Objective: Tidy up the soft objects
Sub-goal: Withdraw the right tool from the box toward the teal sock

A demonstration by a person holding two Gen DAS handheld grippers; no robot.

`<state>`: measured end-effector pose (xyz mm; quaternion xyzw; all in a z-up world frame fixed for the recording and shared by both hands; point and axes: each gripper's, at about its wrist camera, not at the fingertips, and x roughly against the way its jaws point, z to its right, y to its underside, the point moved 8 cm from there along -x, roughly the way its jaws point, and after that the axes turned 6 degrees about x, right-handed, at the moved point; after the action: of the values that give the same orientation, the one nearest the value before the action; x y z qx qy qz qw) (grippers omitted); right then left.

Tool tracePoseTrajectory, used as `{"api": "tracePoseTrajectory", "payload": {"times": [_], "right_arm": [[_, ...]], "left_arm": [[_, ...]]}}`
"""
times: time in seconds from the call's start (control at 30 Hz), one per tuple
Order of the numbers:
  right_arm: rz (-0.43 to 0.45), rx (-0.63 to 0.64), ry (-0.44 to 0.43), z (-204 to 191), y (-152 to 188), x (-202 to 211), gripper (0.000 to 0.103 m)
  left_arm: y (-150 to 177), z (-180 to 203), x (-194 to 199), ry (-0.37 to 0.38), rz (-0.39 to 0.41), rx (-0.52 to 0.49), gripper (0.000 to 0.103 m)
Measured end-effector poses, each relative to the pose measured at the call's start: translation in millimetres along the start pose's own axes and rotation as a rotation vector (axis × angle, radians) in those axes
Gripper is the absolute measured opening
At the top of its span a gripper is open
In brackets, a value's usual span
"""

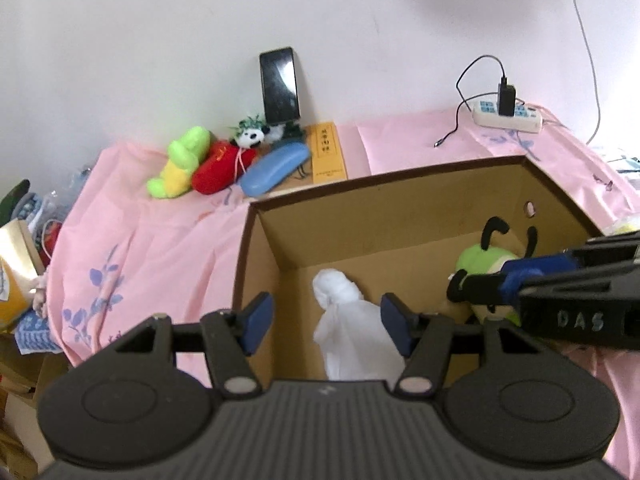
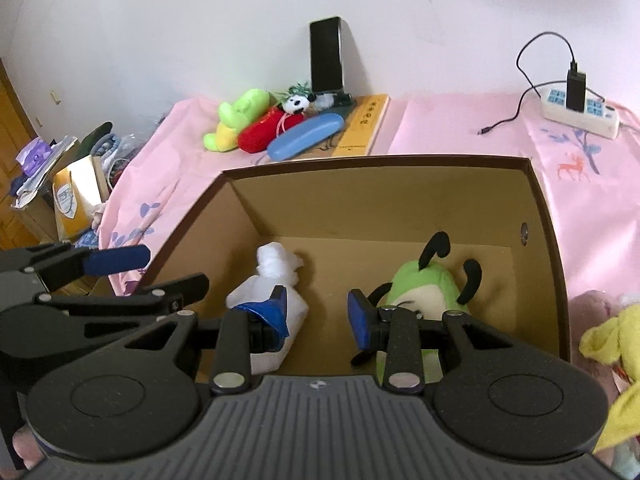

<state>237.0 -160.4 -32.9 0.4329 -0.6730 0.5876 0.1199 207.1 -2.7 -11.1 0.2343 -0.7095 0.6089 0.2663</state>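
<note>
Roughly halfway, judging by the count: 2 soft things already inside the cardboard box (image 2: 540,216), namely a white cloth bundle (image 2: 276,276) on the left of the floor and a green plush with black antennae (image 2: 424,284) on the right. Left to gather: a lime-green plush (image 2: 236,118), a red plush (image 2: 268,130) and a small panda (image 2: 296,105), heaped near the wall on the pink cloth (image 2: 460,120). Left gripper (image 1: 326,322) spread wide above the white bundle, holding nothing. Right gripper (image 2: 318,314) likewise released, poised over the box. Bundle knotted and crumpled; green plush plump, lying on its back.
</note>
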Motion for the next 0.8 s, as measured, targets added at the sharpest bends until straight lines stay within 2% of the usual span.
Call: {"api": "tracePoseTrajectory", "payload": {"times": [0.3,0.53,0.8], "right_arm": [[0.036,-0.014,-0.014,-22,16,25,0.017],[0.041,-0.007,-0.016,-31,29,36,0.017],[0.038,0.005,-0.044,-39,50,47,0.017]], "left_arm": [[12,0,41,-0.025,0.04,0.017,0.064],[28,1,57,-0.043,0.046,0.033,0.065],[52,-9,70,-0.002,0.017,0.108,0.065]]}}
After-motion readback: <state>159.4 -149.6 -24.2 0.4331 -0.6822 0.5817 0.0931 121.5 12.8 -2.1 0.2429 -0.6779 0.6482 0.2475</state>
